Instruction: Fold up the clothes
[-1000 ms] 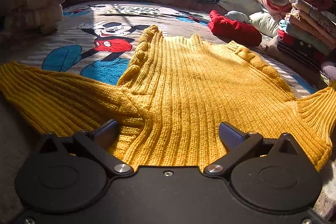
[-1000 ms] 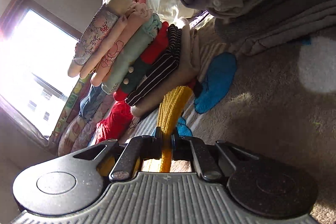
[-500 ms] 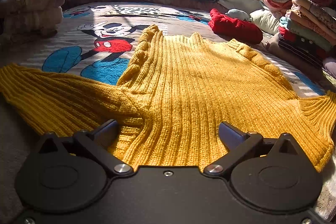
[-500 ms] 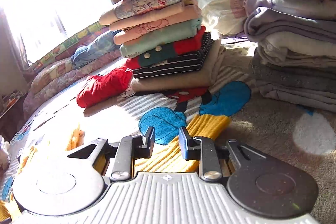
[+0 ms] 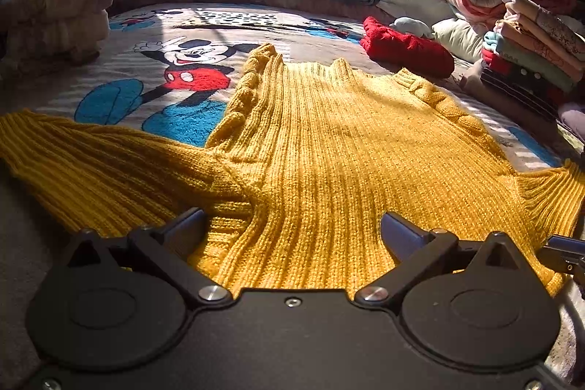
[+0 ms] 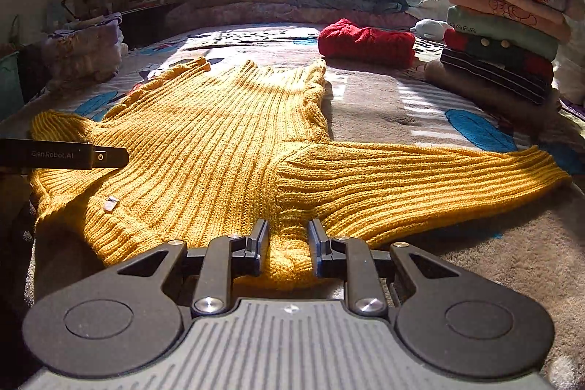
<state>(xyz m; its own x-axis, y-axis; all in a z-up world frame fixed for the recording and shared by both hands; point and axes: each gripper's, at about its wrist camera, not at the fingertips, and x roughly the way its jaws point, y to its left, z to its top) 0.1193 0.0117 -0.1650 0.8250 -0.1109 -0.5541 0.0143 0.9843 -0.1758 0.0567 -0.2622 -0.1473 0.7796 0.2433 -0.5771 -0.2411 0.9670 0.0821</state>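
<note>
Sweater: the yellow sweater (image 5: 329, 148) lies flat on the bed (image 5: 153, 24), body running towards 12 o'clock, one sleeve out to 9 o'clock and the other to 3 o'clock.
Handling: thick ribbed knit; likely soft, floppy and fairly heavy, so it should sag and stretch rather than slip. Not fragile.
Where to hold: a firm pinch on the doubled rib near the shoulder seams or collar looks best; a single rib could pull out of shape.
Left tongs (image 5: 292, 229): spread wide apart, holding nothing, low and level over the near edge of the sweater, pointing to 12 o'clock.
Right tongs (image 6: 287, 236): partly apart, a bunched fold of knit between the fingers by the sleeve joint; not clearly clamped, level, pointing to 12 o'clock.
Beyond: red knit (image 6: 365, 41) and folded stack (image 6: 508, 35) at 1 to 2 o'clock.
</note>
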